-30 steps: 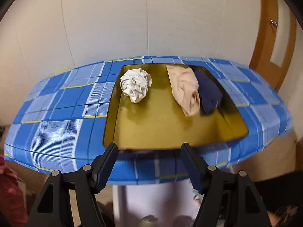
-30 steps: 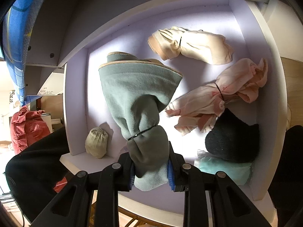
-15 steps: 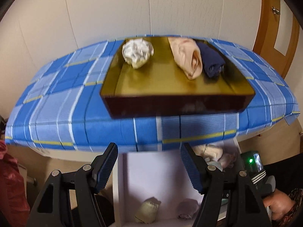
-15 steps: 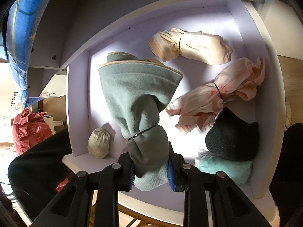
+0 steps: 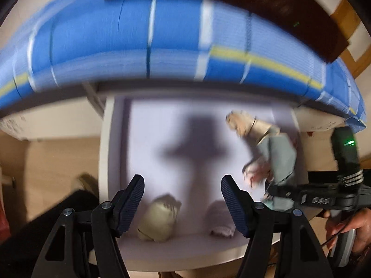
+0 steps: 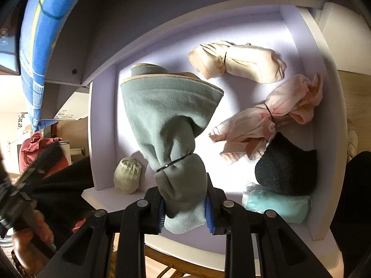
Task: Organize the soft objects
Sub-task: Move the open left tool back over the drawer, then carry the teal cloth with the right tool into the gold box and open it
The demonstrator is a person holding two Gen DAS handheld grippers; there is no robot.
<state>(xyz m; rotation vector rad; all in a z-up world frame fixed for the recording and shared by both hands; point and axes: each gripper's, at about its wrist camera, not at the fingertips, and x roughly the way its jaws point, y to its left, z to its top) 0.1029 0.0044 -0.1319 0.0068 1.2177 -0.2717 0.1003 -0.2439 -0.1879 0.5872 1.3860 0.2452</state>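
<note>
Left wrist view, blurred: the left gripper hangs with its jaws spread and nothing between them, over a pale lilac drawer that stands open under a blue checked cloth. A beige balled bundle lies at the near edge of the drawer, just beside the left finger. Farther right in the drawer, the right gripper grips the grey-green cloth bundle, with a cream bundle just behind it.

Right wrist view: the right gripper is clenched on the narrow end of the grey-green cloth bundle, its blue pads pressing both sides. The bundle is a soft roll of sage fabric, cinched by a thin black band near the gripped end and flaring wide at the far end, where a tan edging shows. It sits over the left half of the drawer. To its right lie a cream bundle tied with a band, a pink tied bundle, a black sock ball and a mint cloth. The beige balled bundle sits at the left wall.
</note>
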